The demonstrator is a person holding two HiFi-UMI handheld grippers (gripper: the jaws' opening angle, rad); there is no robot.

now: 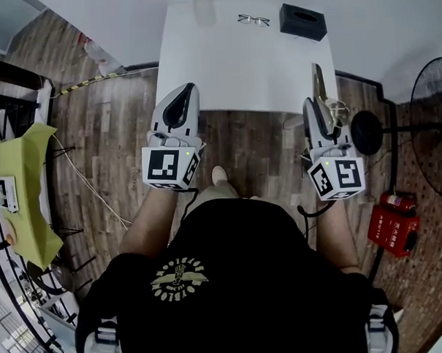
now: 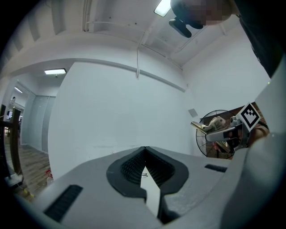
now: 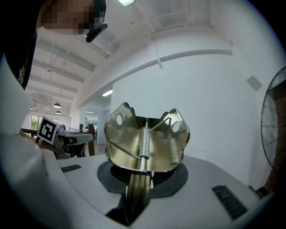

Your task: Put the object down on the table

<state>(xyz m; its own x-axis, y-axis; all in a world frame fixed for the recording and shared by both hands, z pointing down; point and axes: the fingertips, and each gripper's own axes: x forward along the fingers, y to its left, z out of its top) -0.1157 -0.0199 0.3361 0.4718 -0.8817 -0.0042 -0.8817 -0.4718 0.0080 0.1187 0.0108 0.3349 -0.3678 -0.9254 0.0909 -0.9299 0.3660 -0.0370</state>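
Note:
A brass-coloured metal spring clip [image 3: 145, 143] stands upright between the jaws of my right gripper [image 3: 140, 173], which is shut on its lower blade. From the head view the clip [image 1: 318, 84] sticks forward past the near right corner of the white table [image 1: 231, 76], and the right gripper [image 1: 320, 105] is held level beside that corner. My left gripper [image 1: 186, 89] hovers at the table's near left edge. Its jaws [image 2: 144, 150] meet at the tips with nothing between them. The left gripper view also catches the clip [image 2: 209, 126] off to the right.
A pair of glasses [image 1: 253, 19] and a black box [image 1: 303, 21] lie at the table's far side. A standing fan [image 1: 432, 126] and a red case [image 1: 393, 229] are on the floor to the right. A yellow cloth [image 1: 28, 188] hangs at the left.

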